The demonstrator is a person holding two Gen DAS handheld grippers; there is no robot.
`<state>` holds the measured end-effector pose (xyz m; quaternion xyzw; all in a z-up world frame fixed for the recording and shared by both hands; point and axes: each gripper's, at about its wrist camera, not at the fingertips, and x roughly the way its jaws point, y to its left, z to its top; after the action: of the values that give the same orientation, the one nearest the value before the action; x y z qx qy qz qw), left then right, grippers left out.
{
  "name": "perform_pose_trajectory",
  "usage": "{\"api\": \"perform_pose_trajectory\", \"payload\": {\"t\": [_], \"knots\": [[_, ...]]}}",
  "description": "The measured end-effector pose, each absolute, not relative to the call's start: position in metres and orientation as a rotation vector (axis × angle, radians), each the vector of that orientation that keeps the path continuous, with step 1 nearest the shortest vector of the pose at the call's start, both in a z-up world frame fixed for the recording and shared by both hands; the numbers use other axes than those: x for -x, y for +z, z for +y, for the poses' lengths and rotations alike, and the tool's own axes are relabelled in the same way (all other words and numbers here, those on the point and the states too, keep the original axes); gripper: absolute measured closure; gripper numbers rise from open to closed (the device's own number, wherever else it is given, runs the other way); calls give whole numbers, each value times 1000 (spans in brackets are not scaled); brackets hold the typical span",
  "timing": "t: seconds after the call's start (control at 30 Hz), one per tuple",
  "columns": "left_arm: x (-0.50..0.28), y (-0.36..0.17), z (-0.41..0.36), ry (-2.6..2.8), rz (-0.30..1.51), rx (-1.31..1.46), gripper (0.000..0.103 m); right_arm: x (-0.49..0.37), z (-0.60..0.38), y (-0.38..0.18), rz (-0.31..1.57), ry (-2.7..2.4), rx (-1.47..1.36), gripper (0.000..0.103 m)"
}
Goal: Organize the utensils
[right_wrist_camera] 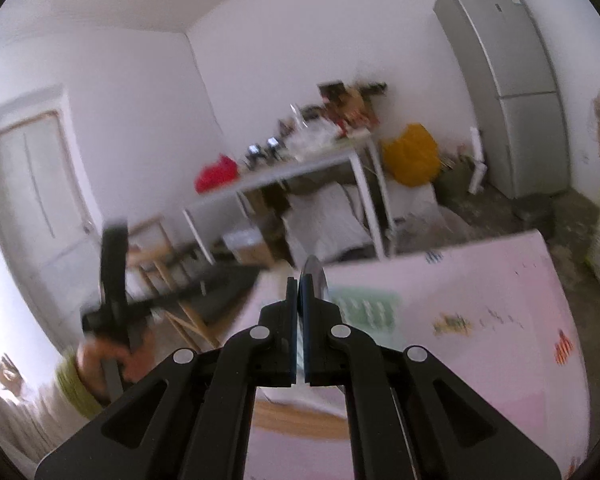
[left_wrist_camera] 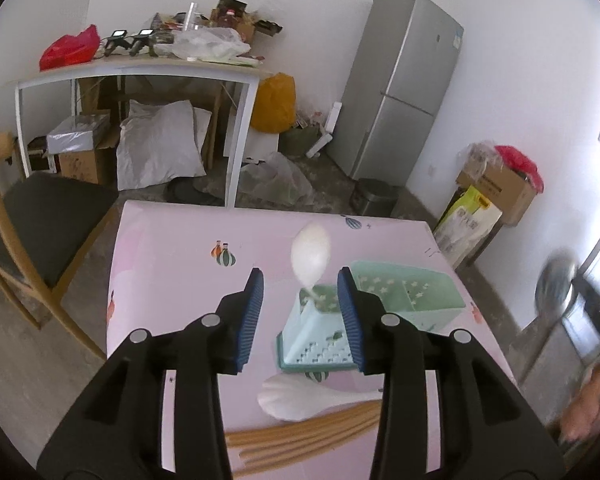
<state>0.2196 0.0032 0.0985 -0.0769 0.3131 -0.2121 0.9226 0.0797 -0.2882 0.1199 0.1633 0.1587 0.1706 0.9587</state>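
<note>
The left tool (left_wrist_camera: 300, 284) is seen partly open over the pink table (left_wrist_camera: 172, 272), with nothing pressed between its blue pads (left_wrist_camera: 252, 312). Just beyond the pads, at 12 o'clock, a white spoon (left_wrist_camera: 311, 256) stands bowl-up in the near compartment of the mint-green utensil holder (left_wrist_camera: 412, 296); it appears to be free of the pads, so that utensil is judged to be placed. Below the holder, at 6 o'clock in the left wrist view, a second white spoon (left_wrist_camera: 300, 398) lies flat on the table, and wooden chopsticks (left_wrist_camera: 300, 436) lie just beside it, nearer the camera. How many chopsticks there are cannot be told.

The right tool (right_wrist_camera: 299, 280) is shut on a metal spoon (right_wrist_camera: 316, 276), whose bowl rises above the fingertips at 12 o'clock. In the right wrist view the picture is blurred, and the holder shows only as a pale green patch at 1 o'clock past the fingertips.

The step in hand is judged to be the carrying of the metal spoon to the holder. For this to be done well, the grip should be kept firm, the handle brought over an open compartment and lowered upright before release. The left tool is best drawn clear of the holder, so that the 2 tools are not crossed and the standing spoon is not knocked.
</note>
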Motion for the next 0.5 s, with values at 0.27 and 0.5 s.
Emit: {"api": "perform_pose_trajectory", "payload": {"t": [0.27, 0.5], "knots": [[-173, 82, 23, -399, 672, 176, 65, -133, -296, 155, 214, 477, -399, 101], [-148, 65, 37, -350, 712, 211, 65, -184, -307, 150, 202, 592, -536, 101]]}}
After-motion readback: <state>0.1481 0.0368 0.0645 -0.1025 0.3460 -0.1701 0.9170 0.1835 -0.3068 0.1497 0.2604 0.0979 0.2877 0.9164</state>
